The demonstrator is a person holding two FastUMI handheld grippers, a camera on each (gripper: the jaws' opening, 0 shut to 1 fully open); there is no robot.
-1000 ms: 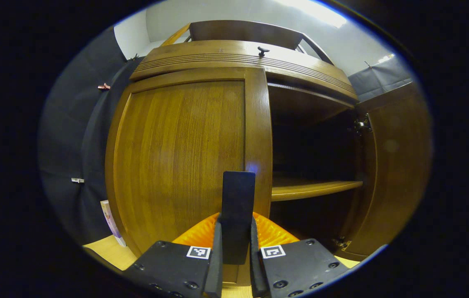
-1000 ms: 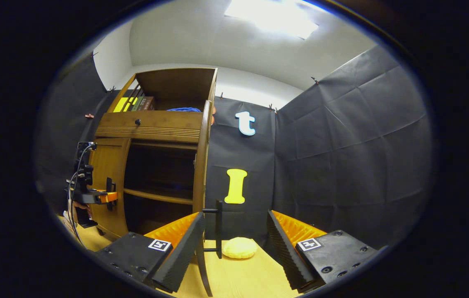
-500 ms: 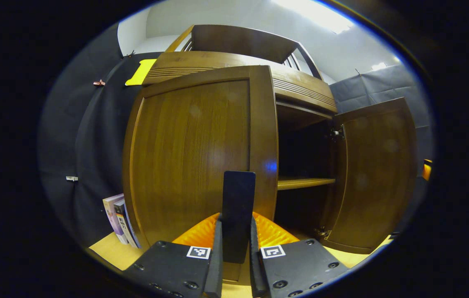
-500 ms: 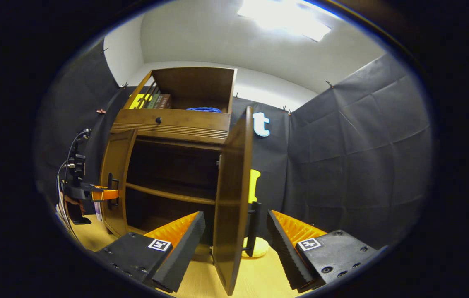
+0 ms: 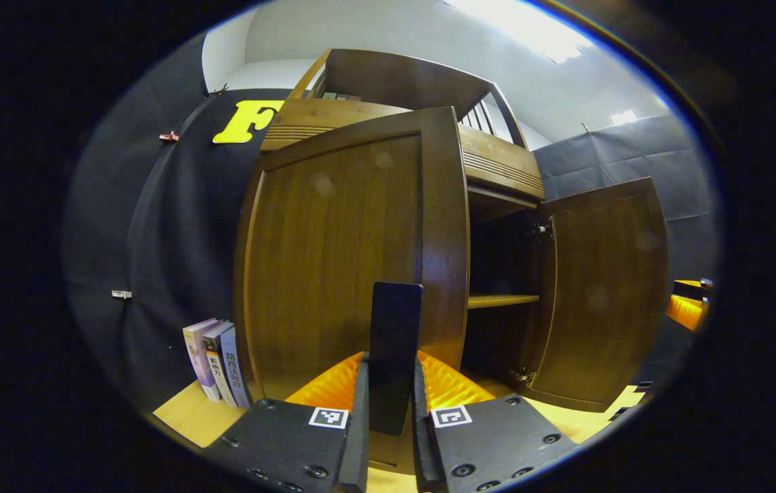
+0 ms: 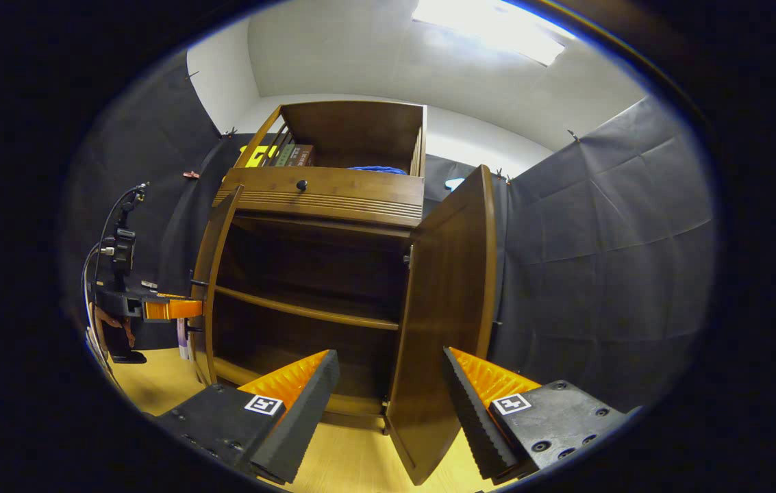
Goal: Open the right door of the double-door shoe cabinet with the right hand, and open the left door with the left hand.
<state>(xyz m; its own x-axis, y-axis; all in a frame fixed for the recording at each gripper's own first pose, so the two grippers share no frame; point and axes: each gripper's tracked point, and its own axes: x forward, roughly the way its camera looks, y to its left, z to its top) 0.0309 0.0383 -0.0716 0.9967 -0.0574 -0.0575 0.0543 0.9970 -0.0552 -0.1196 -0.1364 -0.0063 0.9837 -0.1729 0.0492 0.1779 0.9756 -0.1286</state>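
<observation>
**Double-door shoe cabinet: both doors swung out, left handle in grip**

Item. Tall brown varnished-wood shoe cabinet [image 6: 322,205], straight vertical grain, ribbed moulding under a drawer front with a small dark round knob [image 6: 301,185], open shelf box on top. Inside the cabinet: dark cavity crossed by one pale wooden shelf [image 6: 305,311].

Left door [image 5: 340,253]. Framed flat panel, glossy; stands swung partly out from the cabinet front. Its dark flat upright bar handle [image 5: 394,349] is pinched between the two fingers of the left gripper [image 5: 389,404], which are pressed together on it.

Right door [image 6: 446,301]. Same build; hangs wide open at the cabinet's right side on metal hinges [image 5: 542,229]. The right gripper [image 6: 391,404] is spread apart, holding nothing, its ridged finger faces on either side of the door's lower edge without touching it.

Beside the cabinet, at its left: a short row of upright books [image 5: 216,359] on the pale wooden floor [image 5: 179,414].

Hazards, as judged.
- The handle is smooth and narrow; a pull off the door's arc could twist it out of the fingers.
- Swinging the left door further brings it toward the books; contact may topple them.
- The free right door may drift back on its hinges and strike the spread right gripper.
</observation>
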